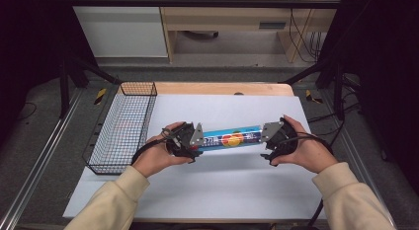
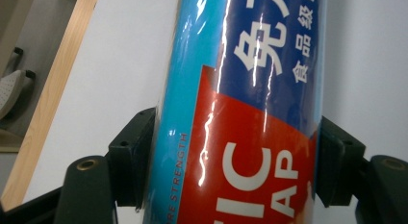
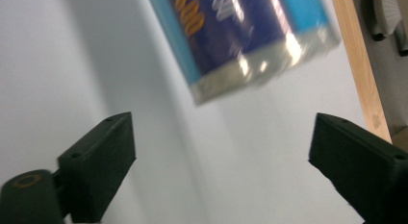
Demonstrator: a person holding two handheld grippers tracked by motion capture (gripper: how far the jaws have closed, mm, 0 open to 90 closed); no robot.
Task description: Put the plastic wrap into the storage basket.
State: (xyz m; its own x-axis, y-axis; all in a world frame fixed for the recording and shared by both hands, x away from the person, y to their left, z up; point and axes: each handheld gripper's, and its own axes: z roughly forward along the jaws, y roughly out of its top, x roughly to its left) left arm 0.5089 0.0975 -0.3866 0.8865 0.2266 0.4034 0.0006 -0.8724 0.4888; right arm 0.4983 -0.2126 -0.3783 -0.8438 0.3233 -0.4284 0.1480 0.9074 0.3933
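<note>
A white sheet covered the wooden tabletop (image 1: 222,88). Above its middle, a blue roll of plastic wrap (image 1: 231,138) hung level between the hands. The left tongs (image 1: 193,141) were clenched on one end of it. The right tongs (image 1: 267,136) stood released, jaws apart, just off the other end. A wire basket (image 1: 123,126) sat at the left.

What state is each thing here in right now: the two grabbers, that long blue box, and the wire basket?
Left gripper: shut on the wrap box.
Right gripper: jaws open, the box's end ahead of them, not between them.
Wrap box: held off the table by one end, roughly level.
Wire basket: upright, empty.
</note>
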